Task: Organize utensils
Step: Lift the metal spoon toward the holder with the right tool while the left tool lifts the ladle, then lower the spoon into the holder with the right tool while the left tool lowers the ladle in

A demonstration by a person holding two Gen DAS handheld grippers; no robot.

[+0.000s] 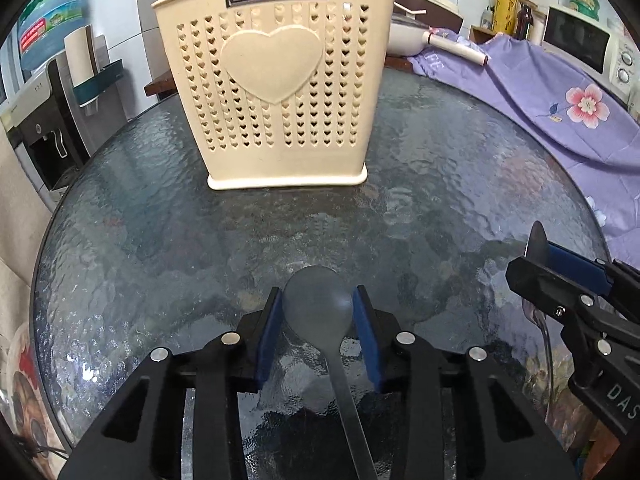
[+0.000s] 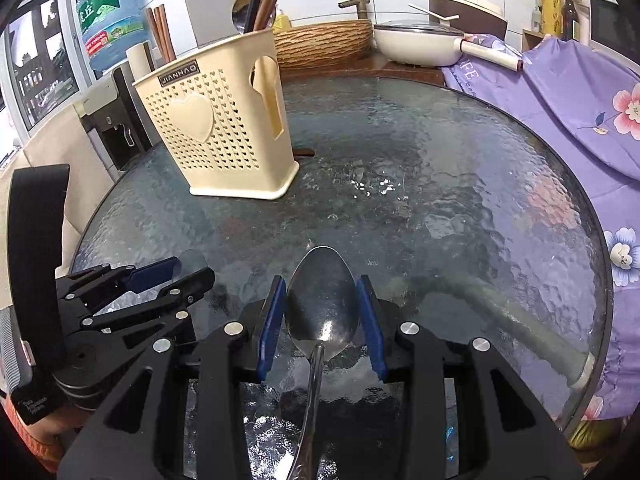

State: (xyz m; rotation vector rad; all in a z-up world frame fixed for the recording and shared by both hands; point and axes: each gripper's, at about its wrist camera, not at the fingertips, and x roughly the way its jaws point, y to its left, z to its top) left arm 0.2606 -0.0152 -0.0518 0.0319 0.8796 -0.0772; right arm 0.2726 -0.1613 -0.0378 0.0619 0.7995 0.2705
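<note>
Matte grey spoon (image 1: 318,304), shiny steel spoon (image 2: 322,306), cream heart-perforated holder (image 1: 272,80)

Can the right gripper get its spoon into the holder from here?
Probably yes. The right gripper is shut on the steel spoon, and bare glass table lies between it and the holder. The holder's top already holds chopsticks, so aim for a free slot.

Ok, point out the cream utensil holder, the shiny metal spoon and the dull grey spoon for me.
cream utensil holder (image 1: 272,64): left wrist view, on the raised heart of its front wall.
shiny metal spoon (image 2: 322,304): right wrist view, middle of its bowl.
dull grey spoon (image 1: 318,306): left wrist view, middle of its bowl.
</note>
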